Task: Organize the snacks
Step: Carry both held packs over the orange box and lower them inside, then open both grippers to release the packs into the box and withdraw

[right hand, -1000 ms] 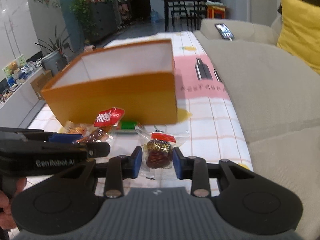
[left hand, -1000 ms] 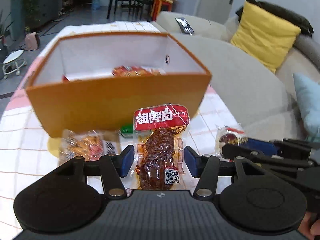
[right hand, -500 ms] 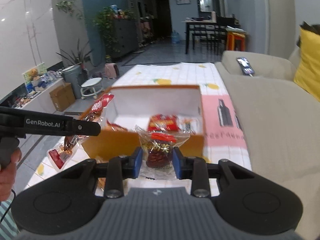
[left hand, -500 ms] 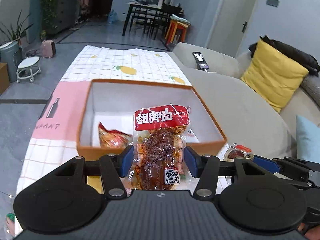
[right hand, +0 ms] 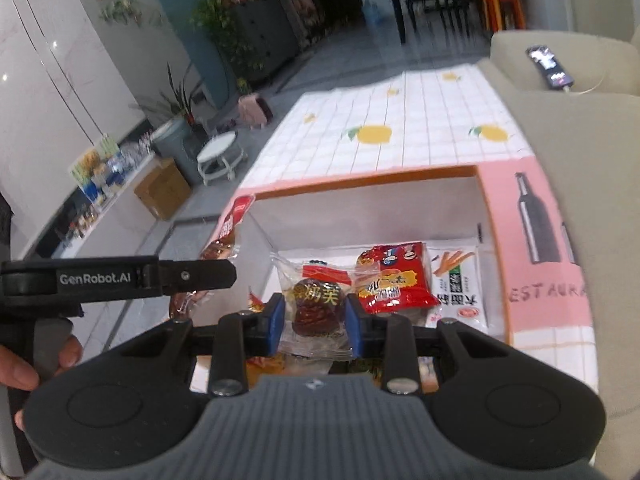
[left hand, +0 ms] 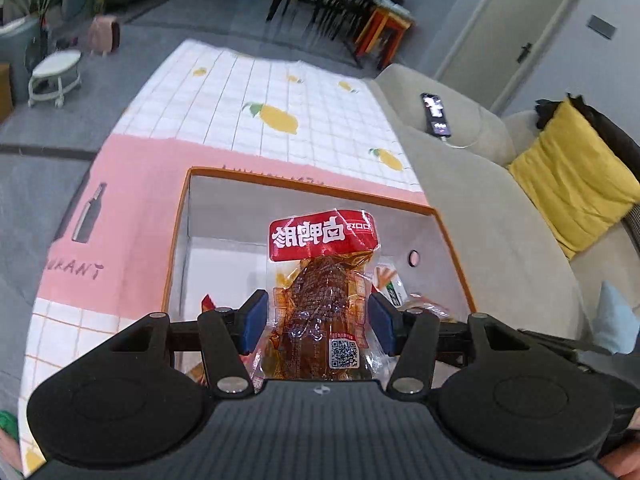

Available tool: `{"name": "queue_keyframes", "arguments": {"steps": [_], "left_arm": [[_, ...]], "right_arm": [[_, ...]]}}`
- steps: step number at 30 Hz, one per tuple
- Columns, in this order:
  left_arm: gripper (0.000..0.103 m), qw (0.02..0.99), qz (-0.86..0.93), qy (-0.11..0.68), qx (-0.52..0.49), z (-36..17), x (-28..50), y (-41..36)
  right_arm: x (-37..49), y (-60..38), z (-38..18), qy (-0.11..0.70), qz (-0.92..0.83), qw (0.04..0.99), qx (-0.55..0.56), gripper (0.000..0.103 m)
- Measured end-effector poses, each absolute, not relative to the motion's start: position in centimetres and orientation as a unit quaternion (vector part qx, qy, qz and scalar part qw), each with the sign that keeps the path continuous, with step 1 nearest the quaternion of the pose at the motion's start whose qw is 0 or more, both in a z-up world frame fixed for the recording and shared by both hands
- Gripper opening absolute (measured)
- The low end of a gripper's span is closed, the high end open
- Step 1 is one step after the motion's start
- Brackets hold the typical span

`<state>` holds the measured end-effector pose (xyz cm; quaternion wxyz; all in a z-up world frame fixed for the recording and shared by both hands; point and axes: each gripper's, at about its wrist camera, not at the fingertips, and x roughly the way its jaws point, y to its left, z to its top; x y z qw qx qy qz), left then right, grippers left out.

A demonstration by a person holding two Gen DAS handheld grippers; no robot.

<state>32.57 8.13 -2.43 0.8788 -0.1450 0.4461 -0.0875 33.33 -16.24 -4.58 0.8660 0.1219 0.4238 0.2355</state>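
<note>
While both packets hang over the orange box (right hand: 494,240), the sorting looks partly done and neither one is dropped in yet. The left gripper (left hand: 318,322) is clamped on a long duck-leg packet (left hand: 320,280) with a red header, held upright above the box's open top. The right gripper (right hand: 314,322) is clamped on a small clear-wrapped dark snack (right hand: 316,304), also above the opening, towards its near side. Inside the box I can already see a red bag (right hand: 394,280) and a white pack with orange sticks printed on it (right hand: 456,284) lying flat on the floor of it, with bits of other wrappers near the front wall. So some snacks are stowed and two are about to be. How many are left on the desk (left hand: 304,100) I cannot tell from here, since the gripper bodies cover the near edge.

A second ago both grippers were low on the checked cloth in front of the box, already closed on these same two packets, with an orange packet and a green one lying by the box wall. Half a second ago they were lifted and nearing the rim. Now they are higher and further forward, looking down into the box.
</note>
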Motion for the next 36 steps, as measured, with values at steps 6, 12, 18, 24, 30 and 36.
{"name": "queue_keyframes", "arguments": {"steps": [6,12,18,24,30,36], "left_arm": [[0.062,0.855,-0.059,0.498,-0.134,-5.5,37.3,8.7],[0.062,0.841,-0.038,0.529,-0.108,-7.5,40.3,8.8],[0.062,0.840,-0.033,0.538,-0.066,-8.5,41.9,8.4],[0.064,0.841,-0.032,0.541,-0.015,-9.1,42.5,7.1],[0.069,0.833,-0.039,0.552,0.013,-9.4,42.9,6.5],[0.072,0.831,-0.038,0.555,0.019,-9.5,43.0,6.5]], "right_arm": [[39.5,-13.7,-7.4,0.484,0.255,0.830,0.111,0.030],[44.2,-12.2,-10.3,0.538,0.265,0.794,0.104,0.030],[45.7,-11.1,-11.8,0.549,0.282,0.783,0.072,0.030],[46.3,-9.7,-12.6,0.552,0.297,0.778,0.043,0.031],[46.3,-8.9,-13.1,0.544,0.312,0.779,0.010,0.035],[46.0,-8.8,-12.6,0.534,0.310,0.787,0.004,0.044]]}}
